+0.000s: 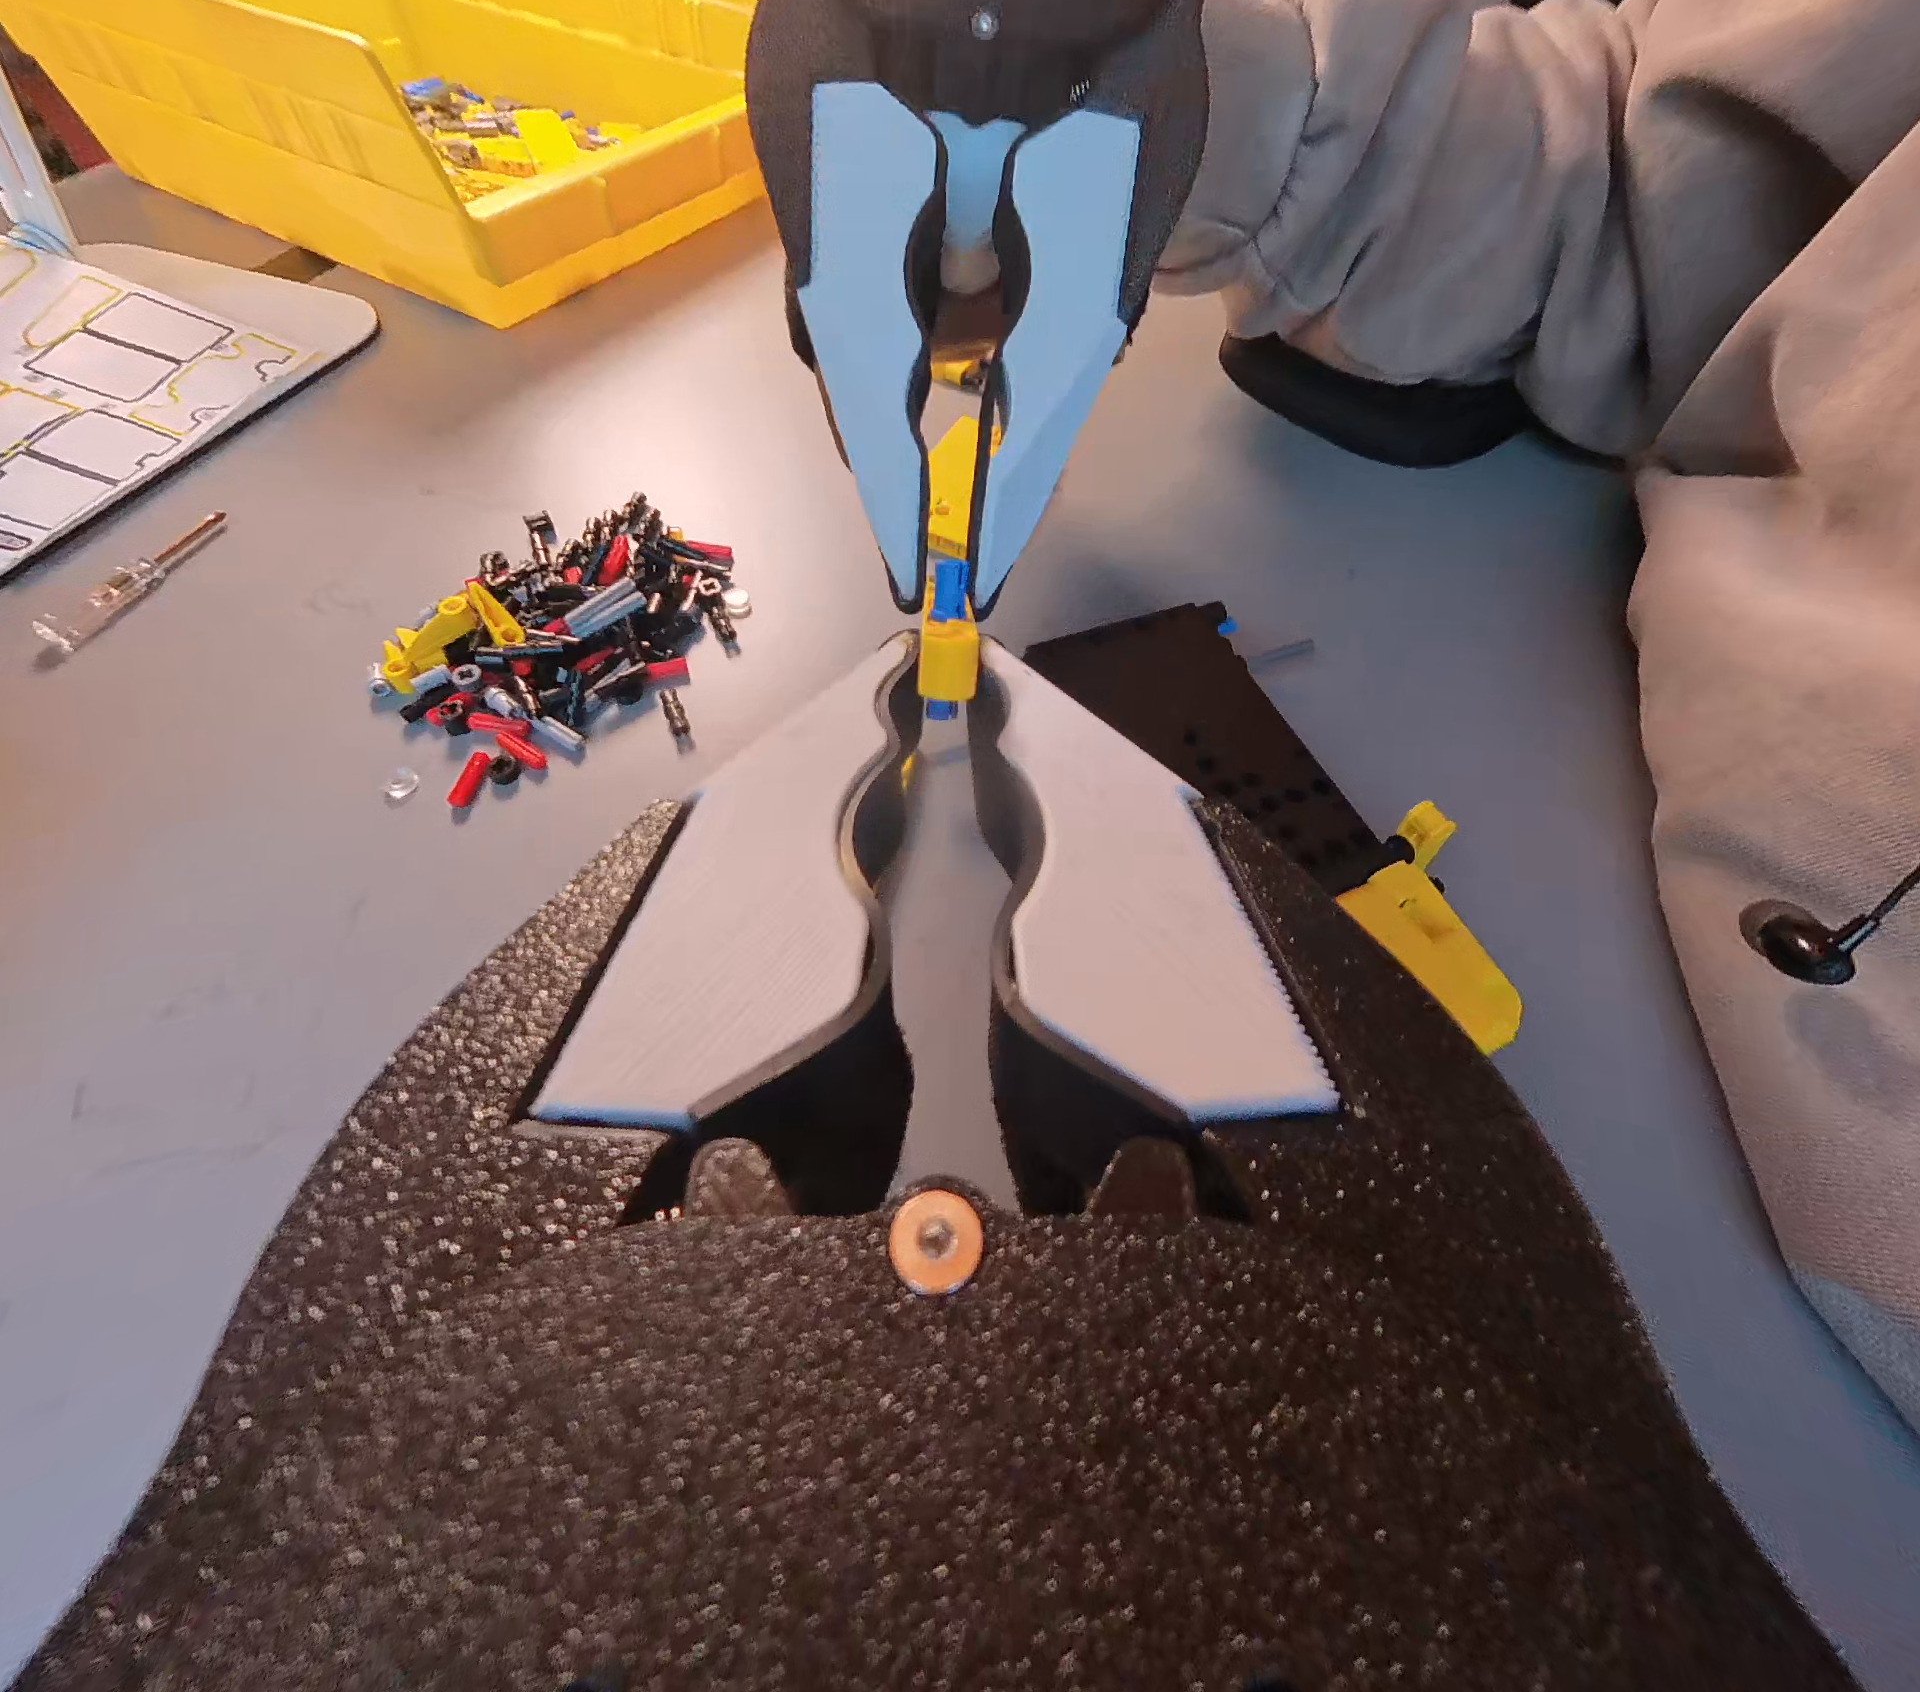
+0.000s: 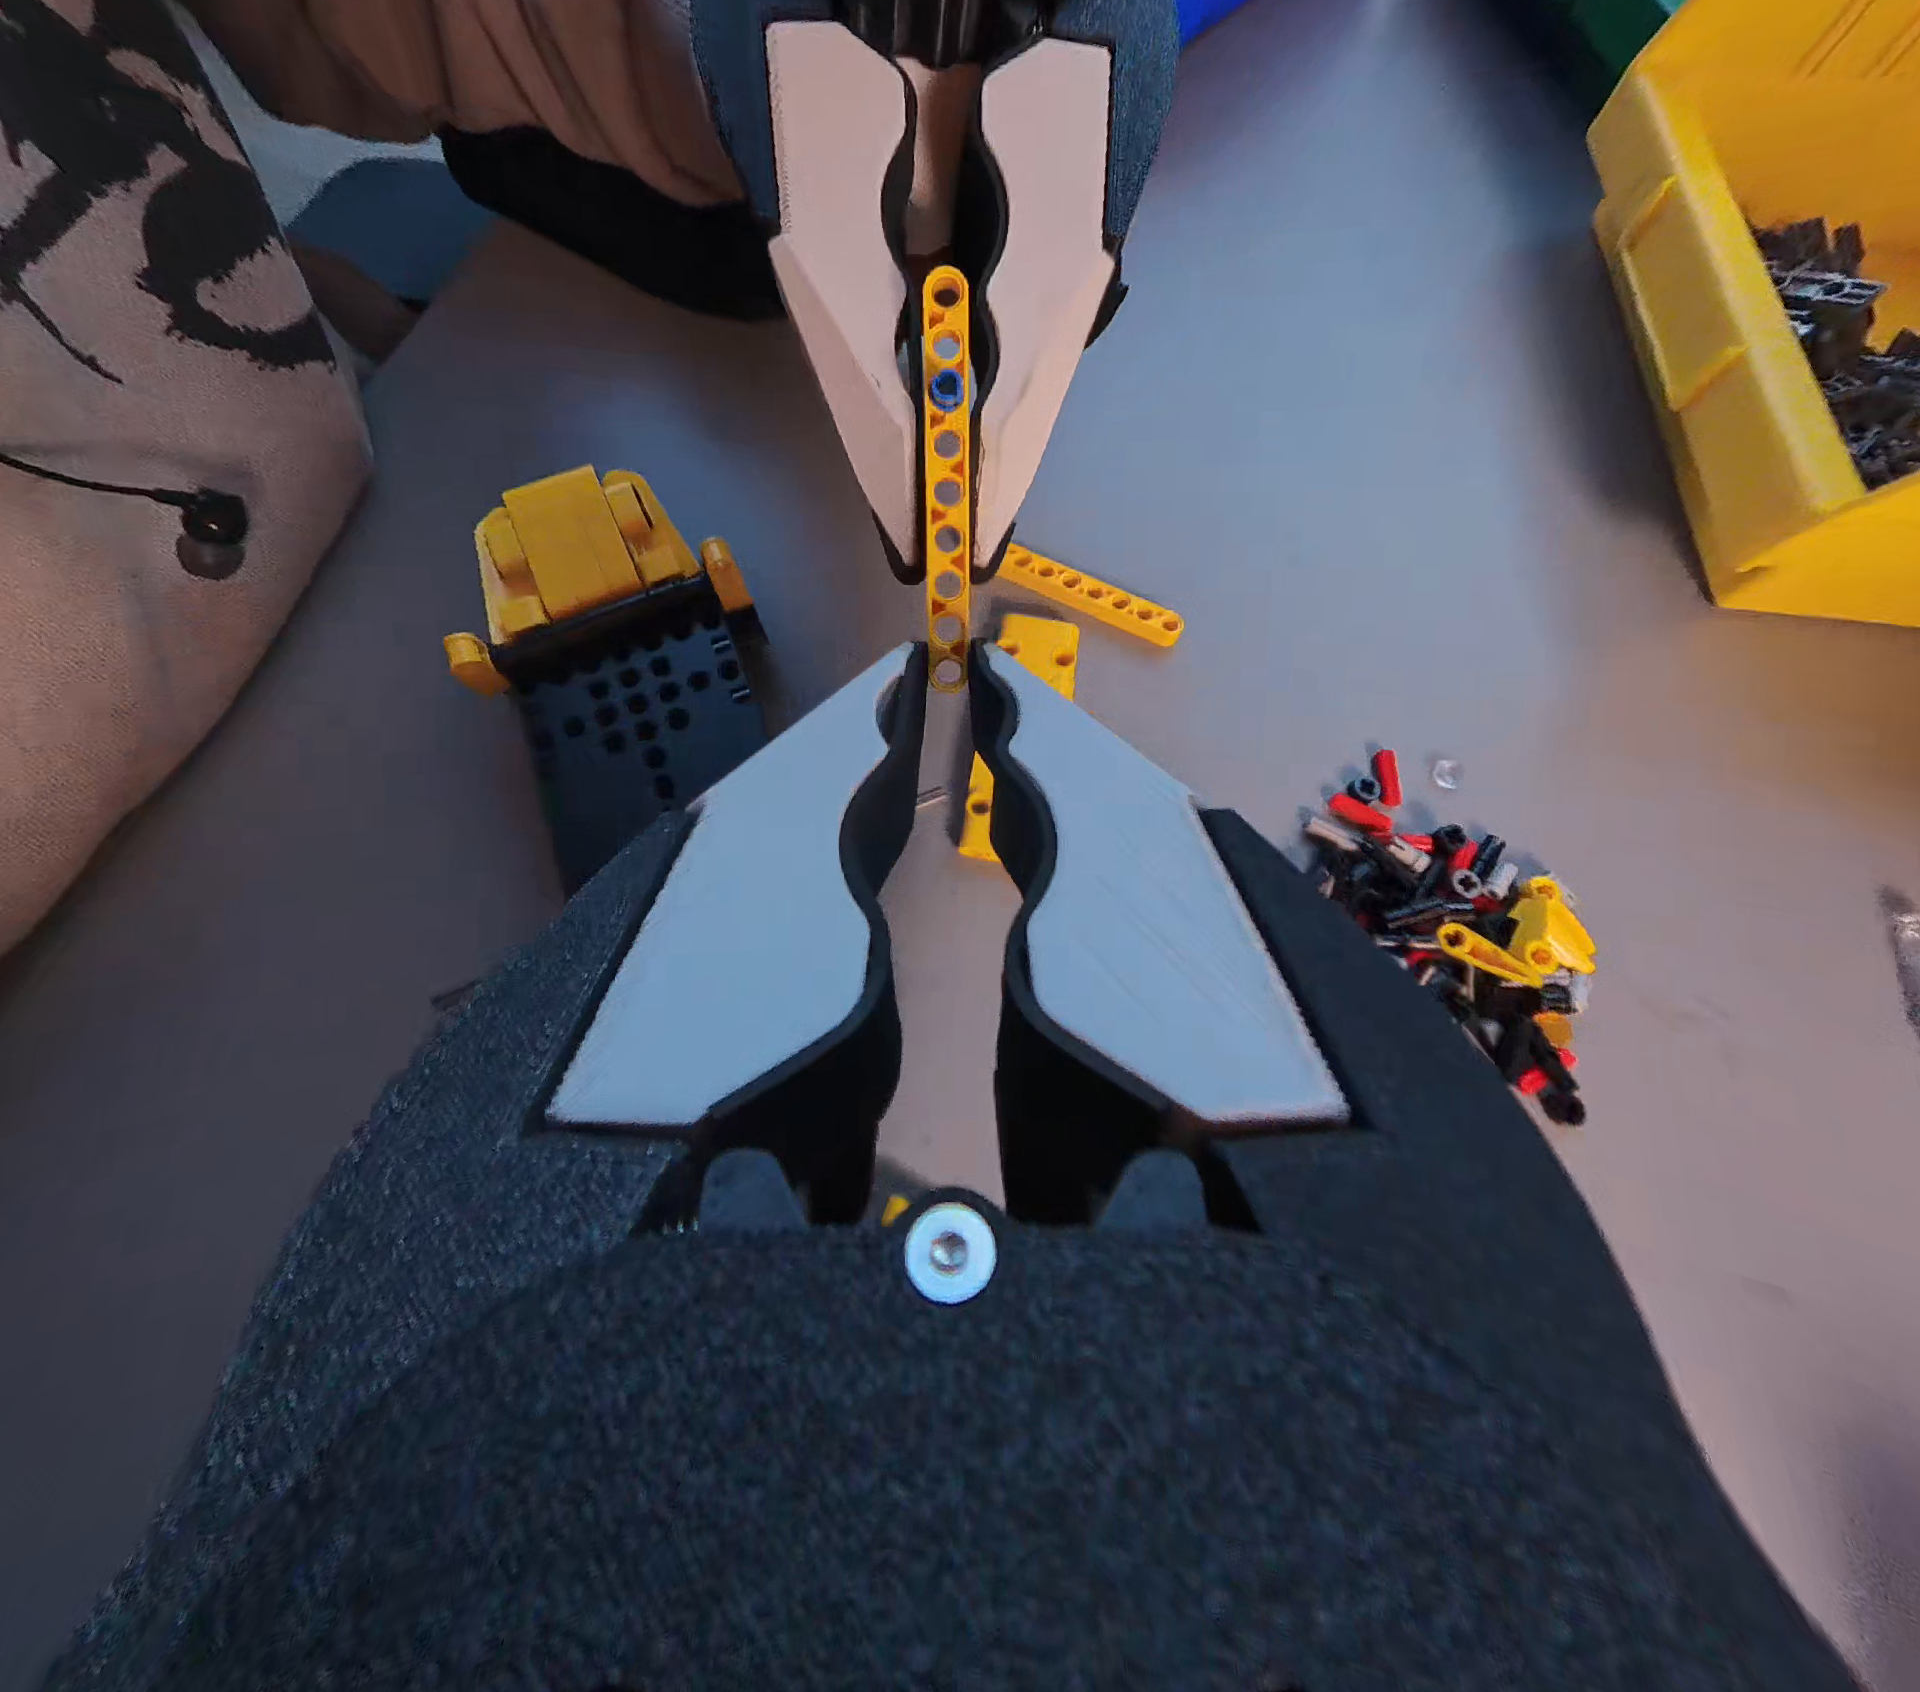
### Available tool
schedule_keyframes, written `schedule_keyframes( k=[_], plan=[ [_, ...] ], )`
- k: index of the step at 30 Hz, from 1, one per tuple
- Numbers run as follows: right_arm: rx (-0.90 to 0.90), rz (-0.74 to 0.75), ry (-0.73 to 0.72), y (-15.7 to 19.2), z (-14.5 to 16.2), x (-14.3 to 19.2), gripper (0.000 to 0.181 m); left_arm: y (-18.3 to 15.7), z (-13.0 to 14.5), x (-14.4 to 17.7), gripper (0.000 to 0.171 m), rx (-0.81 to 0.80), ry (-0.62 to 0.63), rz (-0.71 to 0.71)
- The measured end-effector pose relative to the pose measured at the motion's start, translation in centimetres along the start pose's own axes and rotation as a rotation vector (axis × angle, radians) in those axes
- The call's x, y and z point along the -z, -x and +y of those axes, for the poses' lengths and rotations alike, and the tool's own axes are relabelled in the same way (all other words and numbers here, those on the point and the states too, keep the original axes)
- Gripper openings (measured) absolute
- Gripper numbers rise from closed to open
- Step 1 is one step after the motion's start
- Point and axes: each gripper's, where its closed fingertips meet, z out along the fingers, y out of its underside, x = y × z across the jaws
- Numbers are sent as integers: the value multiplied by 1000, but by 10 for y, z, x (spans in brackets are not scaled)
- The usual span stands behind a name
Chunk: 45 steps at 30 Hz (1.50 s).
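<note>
Right now the big grey desk (image 2: 1403,395) carries everything. On it sit yellow bins (image 1: 343,84), a black and yellow toy truck body (image 2: 623,666), and a small heap of red, black and yellow pins (image 1: 561,634).

Both claws meet over the middle of the desk, tip to tip. The left claw (image 1: 948,671) is closed on one end of a long yellow beam with holes (image 2: 948,489), and the right claw (image 2: 948,666) is closed on the other end. I think the two hold it together so it stays steady in the air, near the truck body and above the spare yellow pieces (image 2: 1091,598).

The left wrist view shows the beam end-on, so it looks short, with a blue pin (image 1: 948,593) poking out. The right wrist view shows the beam's flat side with its row of holes, and the blue pin sits in one hole. Only the left view shows the paper sheet (image 1: 114,375).
</note>
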Motion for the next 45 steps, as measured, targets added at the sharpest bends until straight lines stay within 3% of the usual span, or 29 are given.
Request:
schedule_keyframes(
  k=[3,6,9,15,37,41,45],
  plan=[
    [15,17,-10,-1,-6,8,20,-2,0,0,6,9,9,15],
    [8,32,-119,1,-33,20,22,-1,2,0,6,5,22,9],
    [40,40,-135,8,-44,9,19,-5,5,-4,6,0,44,28],
    [30,25,-125,9,-36,-10,4,-8,8,-5,6,-19,68,26],
    [46,10,-166,11,-35,-17,4,-13,14,-7,6,15,103,63],
    [18,15,-221,8,-44,-9,3,-10,1,-1,5,34,18,69],
    [-59,3,-306,0,-51,8,3,-3,-30,21,20,6,-164,36]
  ],
)
